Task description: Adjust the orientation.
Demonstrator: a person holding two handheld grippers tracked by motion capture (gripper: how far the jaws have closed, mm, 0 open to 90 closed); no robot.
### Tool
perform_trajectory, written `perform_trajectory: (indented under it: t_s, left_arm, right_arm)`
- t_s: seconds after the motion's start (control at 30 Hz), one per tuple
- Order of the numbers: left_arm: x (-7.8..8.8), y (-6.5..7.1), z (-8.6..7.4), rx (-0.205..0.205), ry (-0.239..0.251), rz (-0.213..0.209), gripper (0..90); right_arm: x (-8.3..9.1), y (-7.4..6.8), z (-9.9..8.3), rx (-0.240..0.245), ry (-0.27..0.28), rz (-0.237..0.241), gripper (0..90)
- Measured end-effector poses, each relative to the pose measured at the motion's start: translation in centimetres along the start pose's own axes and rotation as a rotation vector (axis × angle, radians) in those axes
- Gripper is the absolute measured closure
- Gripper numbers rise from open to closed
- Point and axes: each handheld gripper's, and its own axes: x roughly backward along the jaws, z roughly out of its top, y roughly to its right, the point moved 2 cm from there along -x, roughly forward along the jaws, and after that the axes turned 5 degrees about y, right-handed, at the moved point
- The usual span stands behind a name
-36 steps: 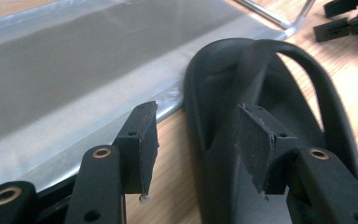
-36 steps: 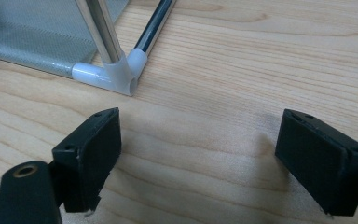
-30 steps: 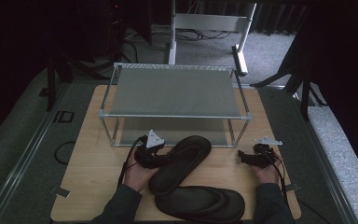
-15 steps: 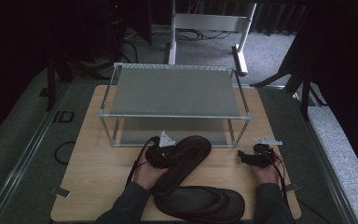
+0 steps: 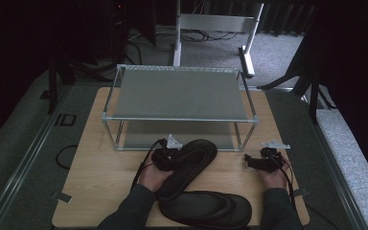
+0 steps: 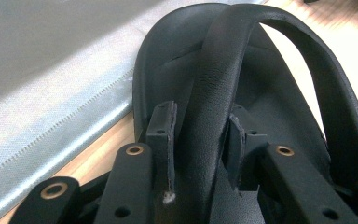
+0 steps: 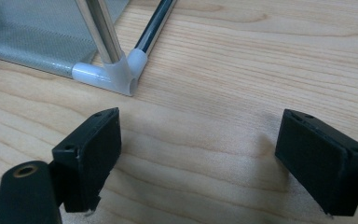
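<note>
Wooden surface (image 5: 100,187) carries a two-tier metal shoe rack (image 5: 179,91) at its far side. Nearer lie two black slippers: one flat at the near edge (image 5: 206,211), the other angled toward the rack's lower shelf (image 5: 191,160). The left tool (image 6: 198,140) has just been closing and now clamps that angled slipper's strap (image 6: 214,84). The right tool (image 7: 200,154) rests with jaws apart over bare wood near the rack's right foot. Grasping looks done; lifting the slipper onto the rack likely follows.

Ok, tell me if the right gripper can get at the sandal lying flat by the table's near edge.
Probably yes: the right gripper is open and empty, and the flat sandal lies just beside that hand with bare table between.
</note>
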Motion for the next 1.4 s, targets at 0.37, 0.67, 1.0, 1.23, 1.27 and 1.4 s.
perform_trajectory:
  t_s: [0.37,0.67,1.0,1.23,1.27,1.4]
  left_arm:
    - [0.6,-0.5,0.1,0.023,0.017,0.027,70.0]
    - [1.1,-1.5,0.0,0.056,0.042,0.064,70.9]
    - [1.6,-4.0,0.0,0.137,0.091,0.124,71.0]
    - [1.4,-5.8,-0.2,0.193,0.114,0.194,71.1]
    - [1.3,-6.0,-0.3,0.194,0.118,0.201,71.1]
    - [1.0,-6.4,-0.4,0.214,0.131,0.233,71.1]
  right_arm:
    - [0.0,0.0,0.0,0.0,0.0,0.0,14.1]
    - [0.0,0.0,0.0,0.0,0.0,0.0,14.1]
    - [0.0,0.0,0.0,0.0,0.0,0.0,14.0]
    - [0.0,0.0,0.0,0.0,0.0,0.0,14.0]
    - [0.0,0.0,0.0,0.0,0.0,0.0,14.1]
    - [0.0,0.0,0.0,0.0,0.0,0.0,14.1]
